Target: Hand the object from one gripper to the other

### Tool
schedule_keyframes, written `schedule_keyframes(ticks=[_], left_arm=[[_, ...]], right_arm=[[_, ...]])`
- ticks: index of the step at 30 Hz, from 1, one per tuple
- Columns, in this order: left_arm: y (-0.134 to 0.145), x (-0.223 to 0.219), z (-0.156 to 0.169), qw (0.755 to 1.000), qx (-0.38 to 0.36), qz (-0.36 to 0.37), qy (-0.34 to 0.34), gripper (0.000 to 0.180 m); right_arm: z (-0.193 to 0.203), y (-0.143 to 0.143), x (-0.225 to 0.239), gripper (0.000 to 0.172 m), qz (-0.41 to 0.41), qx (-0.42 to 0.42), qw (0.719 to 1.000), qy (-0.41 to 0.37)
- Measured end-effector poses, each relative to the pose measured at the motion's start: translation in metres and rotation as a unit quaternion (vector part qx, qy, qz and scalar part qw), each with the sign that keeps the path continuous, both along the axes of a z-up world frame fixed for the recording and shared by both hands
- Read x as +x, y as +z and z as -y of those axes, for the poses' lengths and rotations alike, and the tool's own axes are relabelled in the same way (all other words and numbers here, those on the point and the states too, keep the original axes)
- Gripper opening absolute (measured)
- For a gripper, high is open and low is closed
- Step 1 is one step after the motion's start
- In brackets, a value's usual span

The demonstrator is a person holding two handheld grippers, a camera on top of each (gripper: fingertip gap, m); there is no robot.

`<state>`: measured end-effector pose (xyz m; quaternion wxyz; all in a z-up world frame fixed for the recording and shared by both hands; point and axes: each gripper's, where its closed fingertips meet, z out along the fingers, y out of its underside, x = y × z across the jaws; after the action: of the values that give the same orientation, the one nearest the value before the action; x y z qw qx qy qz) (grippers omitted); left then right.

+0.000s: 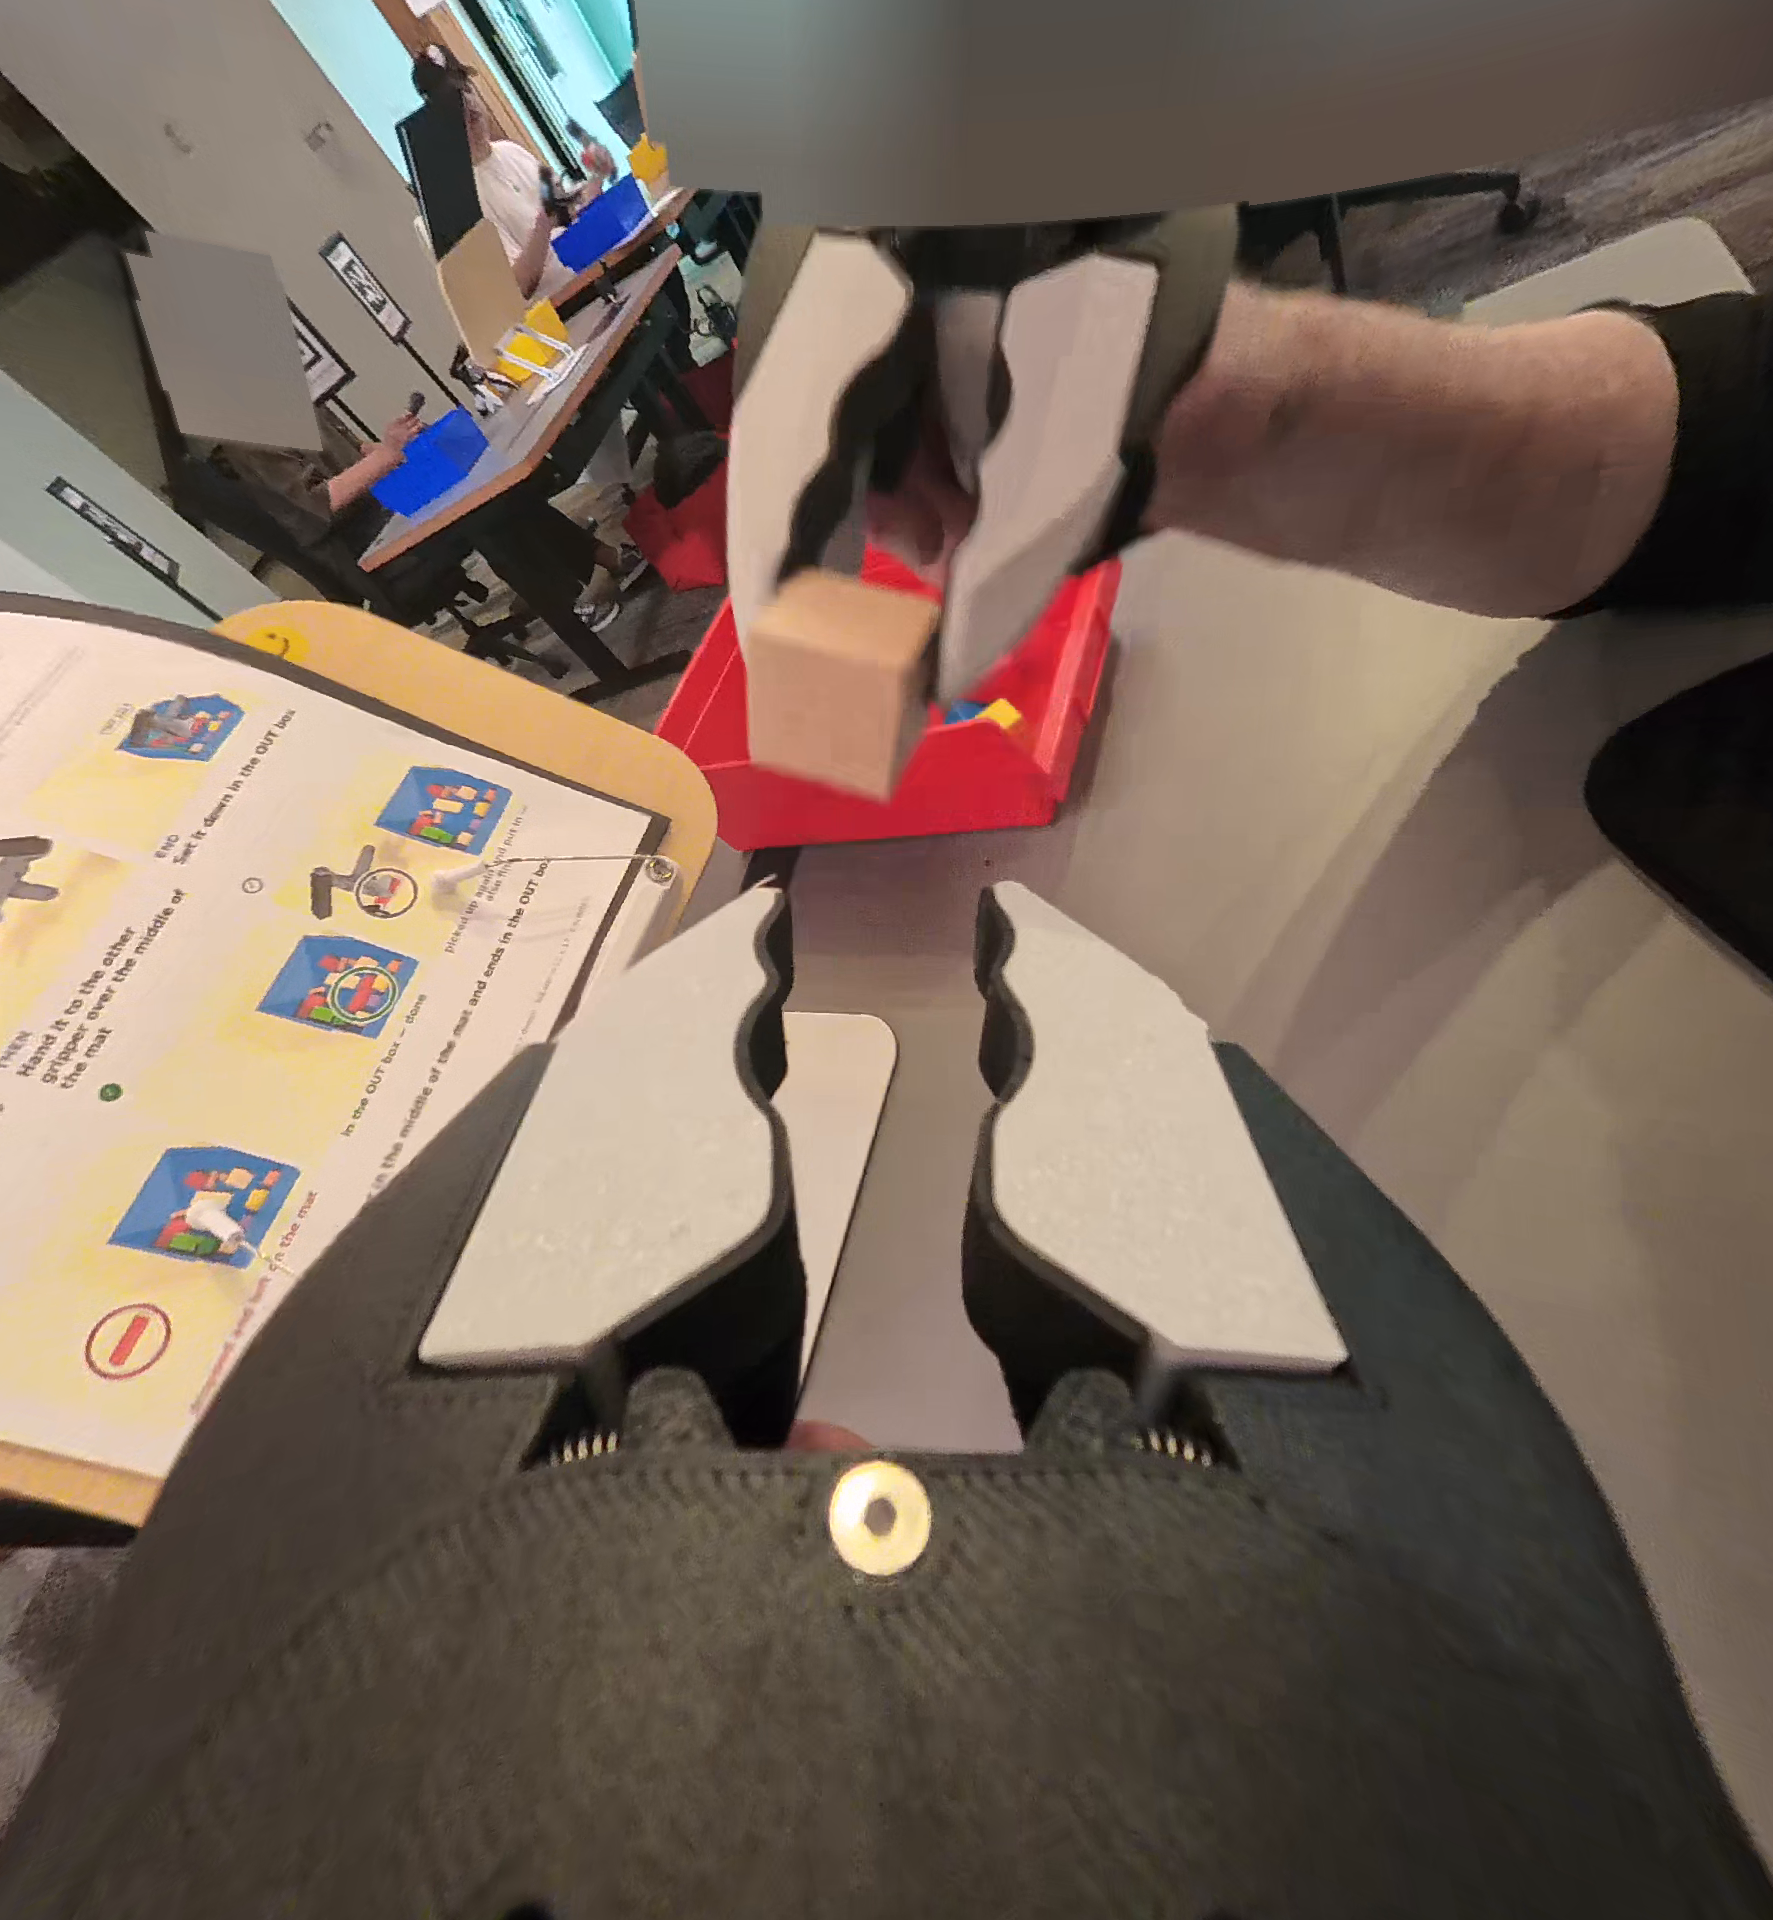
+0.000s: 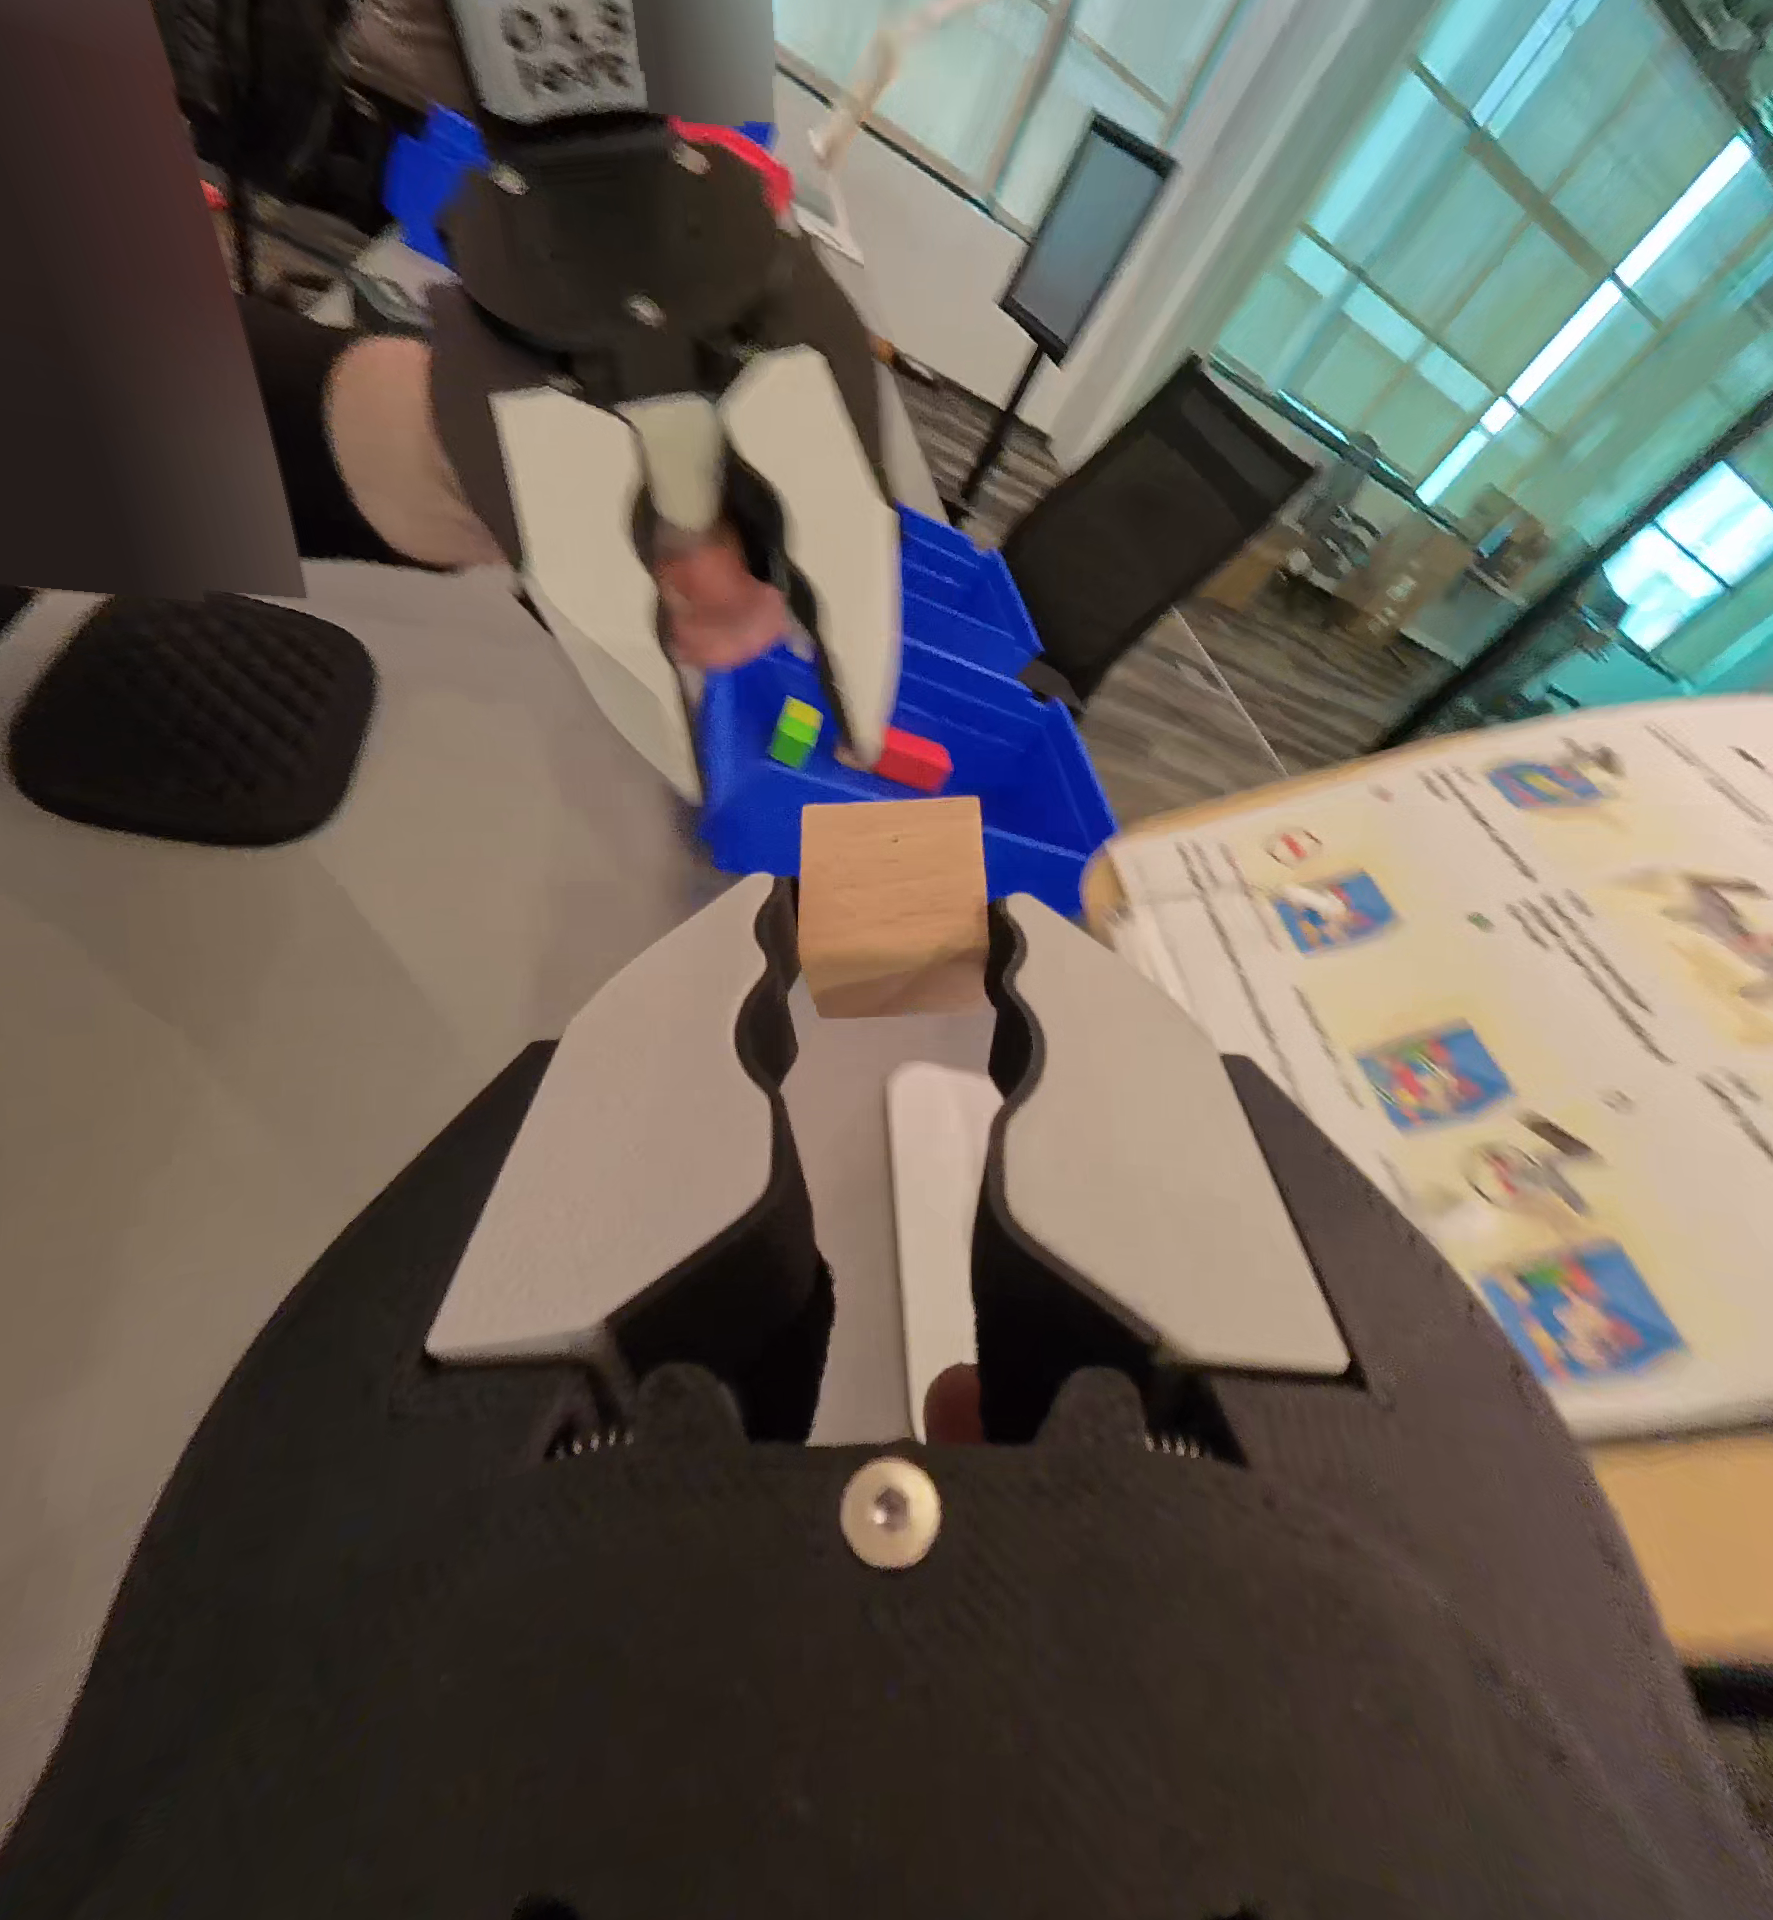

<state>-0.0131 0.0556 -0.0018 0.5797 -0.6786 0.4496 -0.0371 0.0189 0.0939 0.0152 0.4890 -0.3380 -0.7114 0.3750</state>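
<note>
My right gripper (image 2: 887, 902) is shut on a plain wooden cube (image 2: 892, 904), with both pads pressed on its sides and the cube held above the grey table (image 2: 238, 1039). The left wrist view shows the same: the right gripper (image 1: 851, 655) holds the cube (image 1: 840, 696) in the air in front of me. My left gripper (image 1: 882, 904) is open with nothing between its fingers, and it points at the cube from a short distance. In the right wrist view the left gripper (image 2: 778, 769) hangs open over a blue bin (image 2: 1017, 748).
The blue bin holds a green block (image 2: 797, 732) and a red block (image 2: 913, 758). A red bin (image 1: 965, 800) with small blocks stands behind the cube. An instruction sheet on a wooden board (image 1: 238, 935) lies to one side. A black pad (image 2: 191, 717) lies on the table. My hands' fingertips stand some 5 centimetres from each other.
</note>
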Motion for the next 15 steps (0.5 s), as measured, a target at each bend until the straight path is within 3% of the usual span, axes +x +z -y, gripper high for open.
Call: schedule_keyframes(ticks=[2, 4, 8, 12, 15], left_arm=[[0.002, -0.006, 0.002, 1.000, 0.000, 0.006, 0.009, 0.027], [0.001, -0.011, 0.004, 1.000, 0.000, 0.004, 0.017, 0.020], [-0.007, -0.016, 0.004, 1.000, -0.008, 0.006, 0.028, 0.017], [-0.018, -0.016, -0.001, 0.999, -0.021, 0.001, 0.030, 0.016], [-0.023, -0.016, -0.002, 0.999, -0.025, -0.003, 0.029, 0.015]], right_arm=[[-0.043, 0.003, 0.022, 0.033, 0.028, -0.007, 0.998, -0.053], [-0.098, -0.012, 0.047, 0.033, 0.086, -0.018, 0.987, -0.135], [-0.183, -0.076, 0.087, 0.033, 0.217, -0.071, 0.942, -0.248], [-0.226, -0.149, 0.109, 0.032, 0.340, -0.111, 0.885, -0.299], [-0.242, -0.184, 0.119, 0.033, 0.389, -0.131, 0.853, -0.323]])
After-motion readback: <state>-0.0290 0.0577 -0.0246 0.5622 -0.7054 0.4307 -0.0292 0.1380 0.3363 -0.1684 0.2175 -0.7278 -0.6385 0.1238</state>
